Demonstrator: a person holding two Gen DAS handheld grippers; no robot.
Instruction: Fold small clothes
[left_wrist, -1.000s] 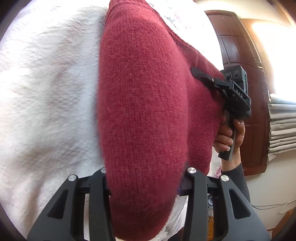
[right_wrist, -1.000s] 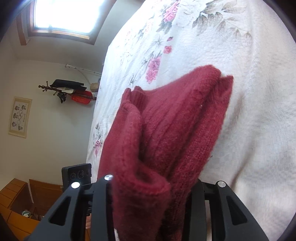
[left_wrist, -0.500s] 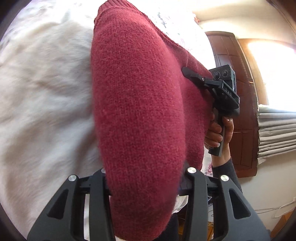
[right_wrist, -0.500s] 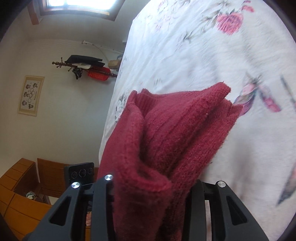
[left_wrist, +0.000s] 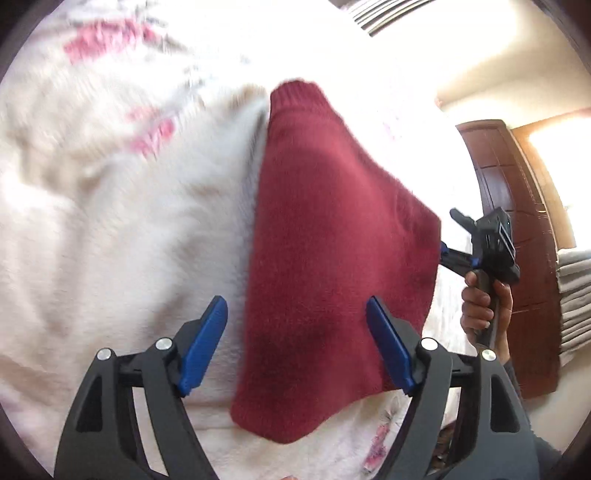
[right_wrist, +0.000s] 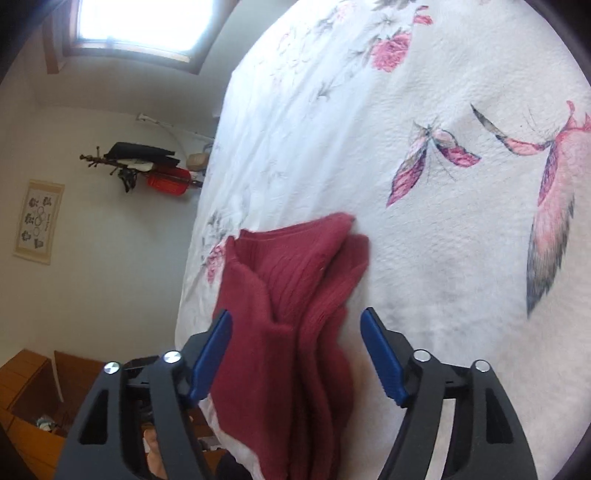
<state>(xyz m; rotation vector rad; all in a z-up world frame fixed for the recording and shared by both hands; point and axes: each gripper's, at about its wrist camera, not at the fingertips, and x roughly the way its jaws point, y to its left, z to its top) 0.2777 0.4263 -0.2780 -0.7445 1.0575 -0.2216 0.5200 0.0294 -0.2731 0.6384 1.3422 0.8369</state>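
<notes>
White floral bedspread (right_wrist: 443, 258) carries the folded red sweater (left_wrist: 332, 258). Both the left gripper (left_wrist: 297, 347) and right gripper (right_wrist: 295, 354) are spread apart. Only the left view shows the hand (left_wrist: 484, 306); only the right shows stacked folds.

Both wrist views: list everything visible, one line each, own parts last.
Sweater: one, dark red, folded on the bedspread.
Bedspread: one, white with pink flowers and butterflies, under the sweater.
Door: one, brown wood, right edge of left view.
Window: one, bright, top left of right view.
Coat rack: one, dark, with black and red items, on the wall.
Picture: one, pale, on the wall.
Left gripper: open, blue pads, astride the sweater.
Right gripper: open, blue pads, astride the sweater.
Hand: one, holding the right gripper's handle.
</notes>
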